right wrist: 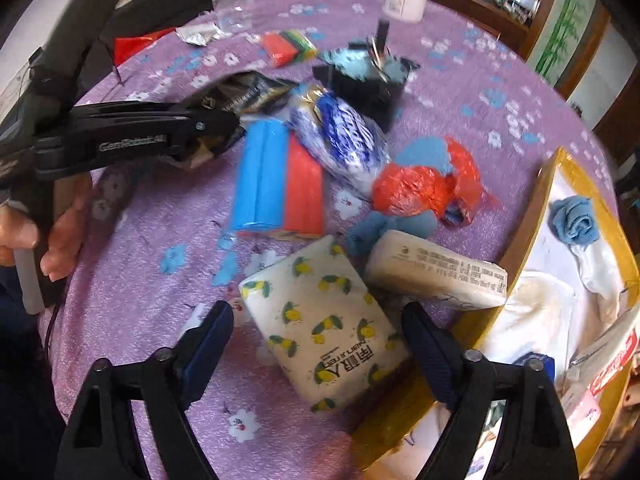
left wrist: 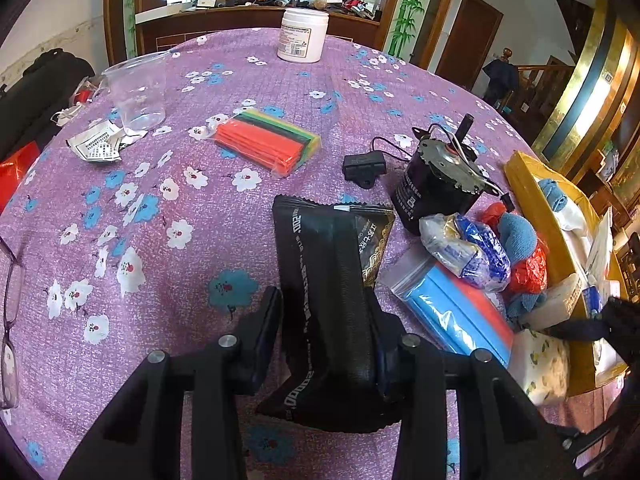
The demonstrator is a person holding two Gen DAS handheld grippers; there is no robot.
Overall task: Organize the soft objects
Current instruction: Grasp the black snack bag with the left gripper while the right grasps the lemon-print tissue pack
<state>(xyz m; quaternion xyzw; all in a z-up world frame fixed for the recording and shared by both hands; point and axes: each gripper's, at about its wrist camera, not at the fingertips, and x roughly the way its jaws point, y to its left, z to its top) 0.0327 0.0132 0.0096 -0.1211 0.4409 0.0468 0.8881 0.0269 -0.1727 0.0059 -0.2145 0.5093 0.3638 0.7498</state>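
Your left gripper (left wrist: pixel 326 344) clamps a black foil packet (left wrist: pixel 332 280); your right gripper (right wrist: pixel 318 344) straddles a lemon-print tissue pack (right wrist: pixel 320 324), jaws apart and not yet pressing.

Nearest you, the tissue pack lies flat on the purple tablecloth (left wrist: pixel 160 208), against the edge of the yellow box (right wrist: pixel 524 240) already holding cloths; judged light and squashy with slick film, so take it across its short sides, mid-length. Beyond lie a white wrapped pack (right wrist: pixel 436 272), blue-and-red sponges (right wrist: pixel 280 188), a crumpled red bag (right wrist: pixel 424 188), then a motor (left wrist: pixel 436 184), a clear cup (left wrist: pixel 138 92) and a white jar (left wrist: pixel 304 36).
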